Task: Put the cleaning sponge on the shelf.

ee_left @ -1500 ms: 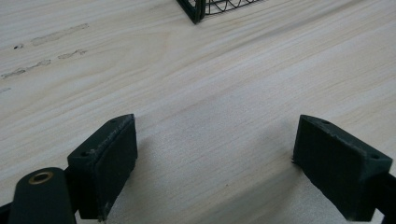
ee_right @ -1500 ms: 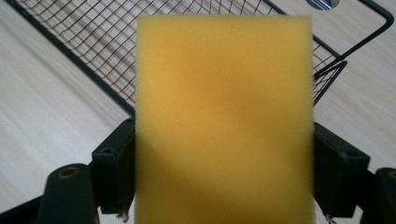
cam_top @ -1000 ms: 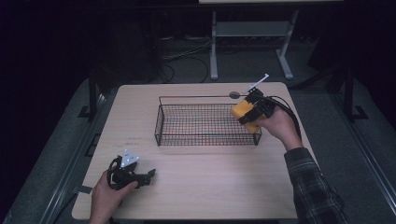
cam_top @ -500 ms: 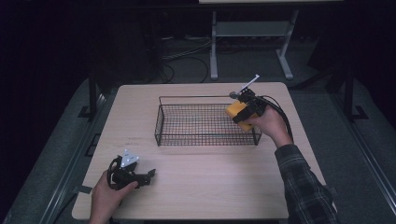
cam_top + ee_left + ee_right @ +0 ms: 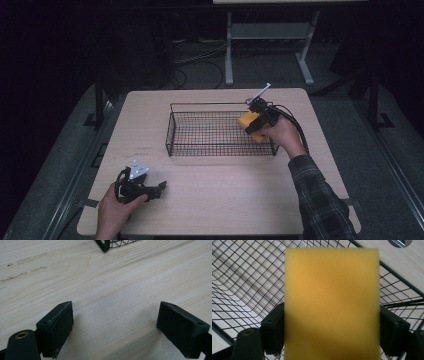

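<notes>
**Sponge clamped over the wire basket**

Foam filled the right gripper view: a yellow sponge (image 5: 332, 305) sat squarely between the two black jaws, both pads pressed against its sides. Behind it ran the black mesh of the wire basket (image 5: 242, 277), with its rim crossing at the upper right and pale wood beyond. From the high view, the right gripper (image 5: 256, 122) hung at the basket's right end, the sponge (image 5: 248, 122) just inside the rim (image 5: 172, 125) and above the mesh floor. The basket stood in the far middle of the wooden table (image 5: 225, 195).

Near the table's front left corner, the left gripper (image 5: 156, 189) lay low on the wood, well apart from the basket. Its jaws stood wide apart with bare tabletop (image 5: 115, 290) between them, and a basket corner (image 5: 105, 245) showed at the top edge.
</notes>
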Available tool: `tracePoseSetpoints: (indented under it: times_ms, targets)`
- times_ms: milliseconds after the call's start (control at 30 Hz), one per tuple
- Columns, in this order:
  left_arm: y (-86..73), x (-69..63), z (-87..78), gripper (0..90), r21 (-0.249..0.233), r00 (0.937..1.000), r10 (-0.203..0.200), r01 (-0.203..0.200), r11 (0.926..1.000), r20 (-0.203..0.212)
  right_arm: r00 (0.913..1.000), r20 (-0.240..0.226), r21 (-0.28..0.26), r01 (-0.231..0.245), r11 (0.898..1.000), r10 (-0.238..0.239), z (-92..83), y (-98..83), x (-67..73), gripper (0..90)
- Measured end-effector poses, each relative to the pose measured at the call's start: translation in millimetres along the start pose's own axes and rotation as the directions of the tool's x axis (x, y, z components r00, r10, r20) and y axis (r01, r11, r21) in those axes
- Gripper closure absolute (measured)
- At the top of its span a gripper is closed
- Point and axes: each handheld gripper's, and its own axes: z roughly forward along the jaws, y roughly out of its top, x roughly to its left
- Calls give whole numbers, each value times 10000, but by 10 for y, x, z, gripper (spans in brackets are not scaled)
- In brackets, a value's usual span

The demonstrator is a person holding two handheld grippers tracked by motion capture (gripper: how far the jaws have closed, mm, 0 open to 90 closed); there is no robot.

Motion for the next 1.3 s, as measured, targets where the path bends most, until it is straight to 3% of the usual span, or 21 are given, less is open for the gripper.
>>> tracePoseSetpoints:
  times_ms: [333, 733, 1000, 1300]
  targets:
    - [0, 0, 0, 128, -3, 10000, -2, 2, 10000, -1, 9997, -200, 280, -126, 9995, 132, 124, -48, 8, 216]
    - [0, 0, 0, 128, -5, 10000, -4, 4, 10000, 0, 9994, -298, 444, -167, 9989, 181, 150, -52, 12, 190]
    - [0, 0, 0, 128, -4, 10000, -4, 4, 10000, 0, 9995, -291, 312, -145, 9994, 155, 107, -55, 13, 189]
    - [0, -1, 1, 128, -3, 10000, -4, 4, 10000, -2, 9996, -278, -193, -98, 9998, 93, -118, -142, 16, 184]
